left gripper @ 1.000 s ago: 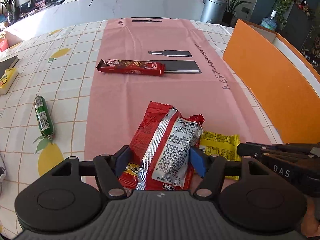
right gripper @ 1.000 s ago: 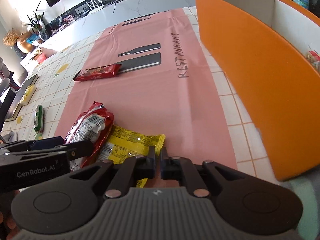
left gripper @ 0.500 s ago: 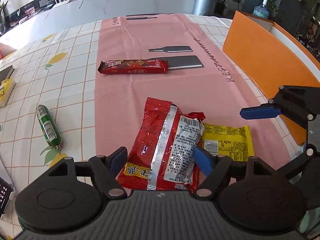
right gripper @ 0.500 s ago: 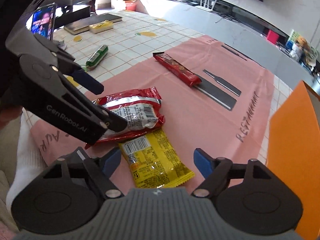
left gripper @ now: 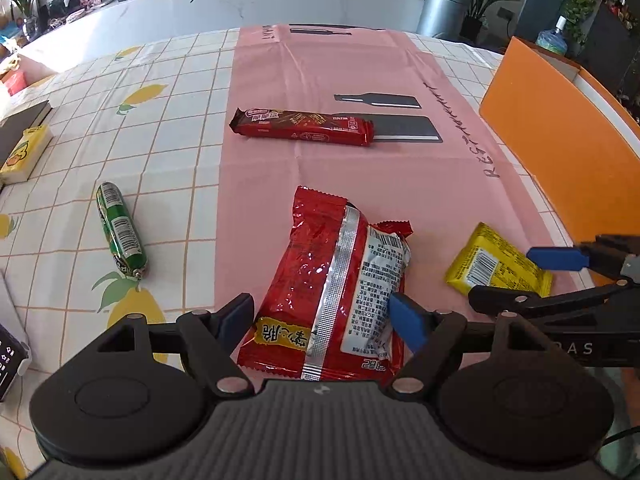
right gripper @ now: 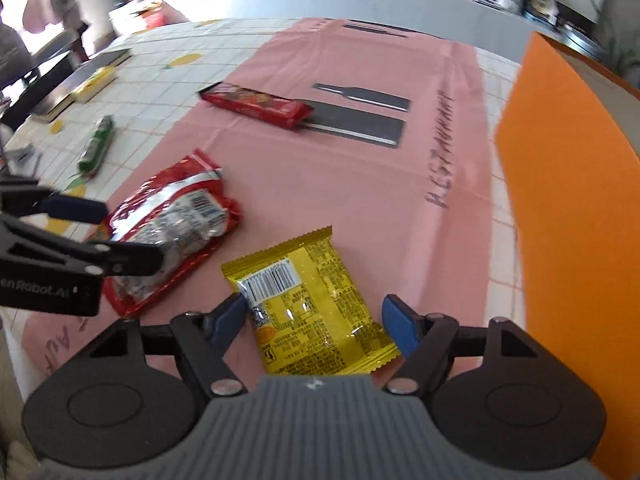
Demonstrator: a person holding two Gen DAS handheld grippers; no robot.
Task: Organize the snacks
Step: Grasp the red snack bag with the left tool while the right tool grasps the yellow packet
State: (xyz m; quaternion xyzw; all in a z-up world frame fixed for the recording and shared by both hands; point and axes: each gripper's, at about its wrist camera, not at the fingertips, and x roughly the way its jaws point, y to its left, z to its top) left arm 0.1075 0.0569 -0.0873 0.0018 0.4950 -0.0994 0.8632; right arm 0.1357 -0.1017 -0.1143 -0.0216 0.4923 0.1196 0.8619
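A red snack bag [left gripper: 336, 284] lies on the pink table runner [left gripper: 352, 176]; my left gripper [left gripper: 324, 318] is open with its jaws on either side of the bag's near end. The bag also shows in the right wrist view [right gripper: 176, 220]. A yellow snack packet [right gripper: 308, 300] lies to the bag's right, apart from it; my right gripper [right gripper: 316, 322] is open and straddles its near end. The packet also shows in the left wrist view [left gripper: 496, 268]. A long red biscuit pack [left gripper: 302, 127] lies farther back. A green sausage stick [left gripper: 120, 232] lies on the tiled cloth at left.
A tall orange box [right gripper: 576, 200] stands along the right side of the table; its wall shows in the left wrist view [left gripper: 560, 140]. A yellow-white packet [left gripper: 24, 154] and a dark book [left gripper: 16, 124] lie at the far left edge. A grey bin [left gripper: 444, 12] stands beyond the table.
My right gripper has opened and swung round over the yellow packet. The packet now lies apart from the red bag. My left gripper stays open around the bag.
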